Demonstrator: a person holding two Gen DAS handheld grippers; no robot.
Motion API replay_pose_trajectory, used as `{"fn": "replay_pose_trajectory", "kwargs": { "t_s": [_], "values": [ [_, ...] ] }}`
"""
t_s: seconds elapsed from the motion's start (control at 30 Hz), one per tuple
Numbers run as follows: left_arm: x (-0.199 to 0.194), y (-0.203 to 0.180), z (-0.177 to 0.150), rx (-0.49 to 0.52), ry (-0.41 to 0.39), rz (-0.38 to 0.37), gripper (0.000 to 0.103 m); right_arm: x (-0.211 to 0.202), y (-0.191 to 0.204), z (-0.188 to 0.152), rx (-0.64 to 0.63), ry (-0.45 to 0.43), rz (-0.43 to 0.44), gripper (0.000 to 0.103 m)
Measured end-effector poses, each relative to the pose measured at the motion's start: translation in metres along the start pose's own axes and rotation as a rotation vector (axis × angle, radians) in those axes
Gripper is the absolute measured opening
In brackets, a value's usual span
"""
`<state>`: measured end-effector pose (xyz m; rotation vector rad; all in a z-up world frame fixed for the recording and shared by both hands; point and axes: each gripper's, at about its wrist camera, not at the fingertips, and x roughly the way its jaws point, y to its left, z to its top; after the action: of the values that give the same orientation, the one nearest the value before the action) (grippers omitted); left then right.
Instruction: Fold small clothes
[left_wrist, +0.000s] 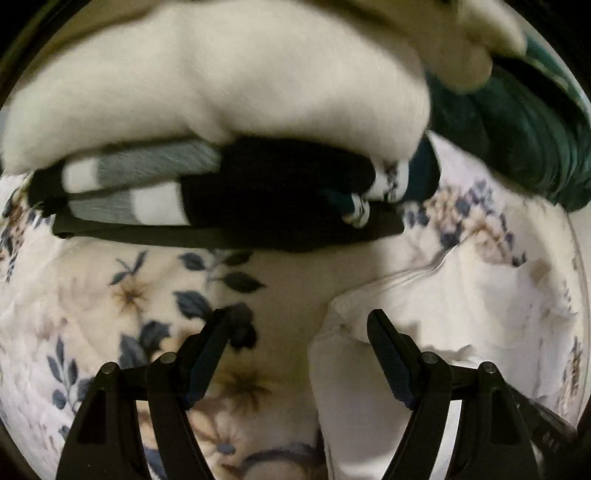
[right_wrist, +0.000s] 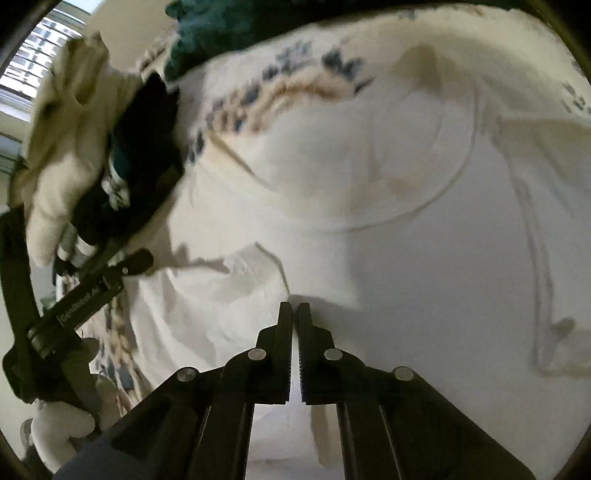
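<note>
White cotton, thin and limp: the small white garment (left_wrist: 436, 314) lies on the floral bedspread (left_wrist: 122, 295), its folded edge just beside one finger of the left gripper (left_wrist: 297, 332). Left wrist view: jaws apart, nothing between them. Judgement: light, soft, no stiffness; it will sag and crease, so take it at a hem or corner, pinching both layers. Behind it, one cream plush blanket (left_wrist: 221, 74), one dark green fabric (left_wrist: 517, 140) and a heap of socks (left_wrist: 207, 188), count unclear through blur.

Right wrist view: the garment (right_wrist: 406, 258) fills most of the frame, one piece, seams visible. Right gripper (right_wrist: 294, 308) has its jaws together; cloth pinched or not, I cannot tell. One other gripper shows at left (right_wrist: 136, 264).
</note>
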<state>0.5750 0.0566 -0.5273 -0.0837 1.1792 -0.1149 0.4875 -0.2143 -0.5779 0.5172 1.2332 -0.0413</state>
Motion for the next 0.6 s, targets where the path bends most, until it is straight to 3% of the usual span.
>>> {"fn": "replay_pose_trajectory", "kwargs": {
  "t_s": [0.1,0.2,0.23,0.33,0.43,0.47,0.5,0.6],
  "values": [
    [-0.025,0.016,-0.007,-0.039,-0.054,-0.003,0.075,-0.021,-0.016,0.007,0.02,-0.054,-0.013,0.0],
    [-0.037,0.028,-0.015,-0.062,-0.074,0.023,0.075,-0.019,-0.028,0.017,0.076,0.022,0.076,0.001],
    [-0.038,0.031,-0.017,-0.066,-0.075,0.035,0.075,-0.014,-0.03,0.02,0.097,0.061,0.128,0.005],
    [-0.037,0.032,-0.025,-0.057,-0.069,0.082,0.075,0.012,-0.016,0.026,0.085,0.13,0.181,0.048],
    [-0.034,0.032,-0.027,-0.058,-0.051,0.096,0.075,0.03,-0.002,0.02,0.021,0.172,0.14,0.045],
    [-0.033,0.033,-0.028,-0.06,-0.045,0.094,0.075,0.03,0.002,0.017,-0.006,0.152,0.12,0.019],
    [-0.033,0.033,-0.028,-0.062,-0.042,0.096,0.075,0.03,0.008,0.016,-0.039,0.139,0.085,0.004],
    [-0.038,0.032,-0.03,-0.065,-0.042,0.088,0.075,0.013,0.018,0.013,-0.098,0.035,0.049,0.001]
  ]
}}
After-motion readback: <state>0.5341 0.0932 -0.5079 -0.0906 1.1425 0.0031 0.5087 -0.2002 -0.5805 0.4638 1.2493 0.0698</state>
